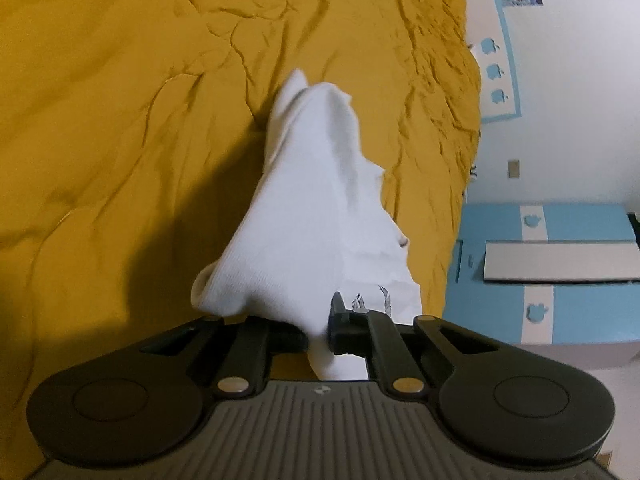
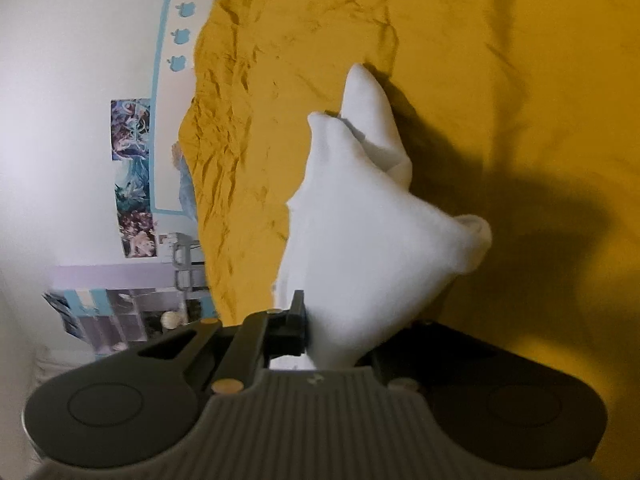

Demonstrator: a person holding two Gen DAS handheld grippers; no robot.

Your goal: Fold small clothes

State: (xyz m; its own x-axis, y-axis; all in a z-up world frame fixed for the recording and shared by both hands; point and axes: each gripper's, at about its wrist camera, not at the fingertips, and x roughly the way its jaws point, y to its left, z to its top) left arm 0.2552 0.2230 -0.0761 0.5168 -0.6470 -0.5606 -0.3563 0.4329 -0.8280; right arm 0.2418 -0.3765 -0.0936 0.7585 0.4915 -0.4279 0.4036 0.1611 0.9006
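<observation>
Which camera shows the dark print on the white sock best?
Left wrist: the print on the sock shows just above the fingers. Right wrist shows only plain white fabric; no print visible.

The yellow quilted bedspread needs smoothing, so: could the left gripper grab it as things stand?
Probably not: the left gripper has its jaws shut on white sock fabric, which hangs between it and the yellow quilted bedspread.

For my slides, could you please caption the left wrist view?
Left claw shut on a white sock, which trails away over a rumpled mustard-yellow bedspread.
</observation>
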